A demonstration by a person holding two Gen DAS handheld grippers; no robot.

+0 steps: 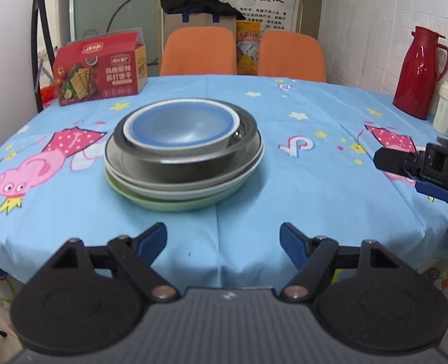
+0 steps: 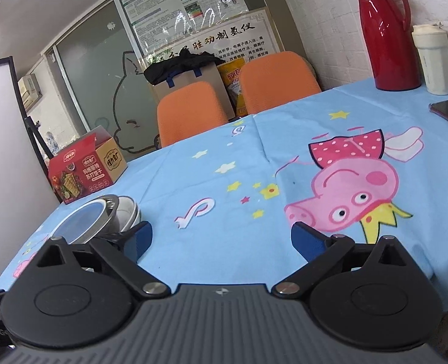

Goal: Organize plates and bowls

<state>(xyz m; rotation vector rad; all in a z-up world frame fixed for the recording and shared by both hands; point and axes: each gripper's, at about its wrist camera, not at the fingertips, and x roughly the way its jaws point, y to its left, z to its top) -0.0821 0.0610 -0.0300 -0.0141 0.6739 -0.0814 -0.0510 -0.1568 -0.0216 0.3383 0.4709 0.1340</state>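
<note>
Four pieces of tableware sit nested in one pile in the left wrist view: a blue-lined white bowl (image 1: 183,124) inside a wide stainless-steel bowl (image 1: 184,154), which rests on a white plate (image 1: 178,189) and, lowest, a pale green plate (image 1: 169,204). The pile stands a little left of the middle of the table (image 1: 299,188), which is covered by a light blue cartoon-print cloth, well back from the near edge. By the look of it the pile is arranged by width, widest at the bottom, so it sits steady and takes up one spot. The steel bowl is shiny and shows reflections; the plates look glazed and smooth, with only their rims showing. The left gripper (image 1: 223,244) hangs above the near edge, its blue-padded jaws standing well apart with nothing between them, lined up just right of the pile, probably for an approach. The right gripper (image 1: 418,173) enters at the right edge of this view, over the table's right side; from here I cannot tell how wide it stands. A red cardboard cracker box (image 1: 99,68) sits at the far left corner, a red thermos jug (image 1: 421,72) and a cream tumbler (image 1: 446,107) near the far right edge.

Seen from the right wrist, the right gripper (image 2: 222,241) is also spread wide and holds nothing. It hovers over bare cloth near the near edge, while the same pile shows only partly, by the left finger (image 2: 137,239), the blue-lined bowl on top.
</note>
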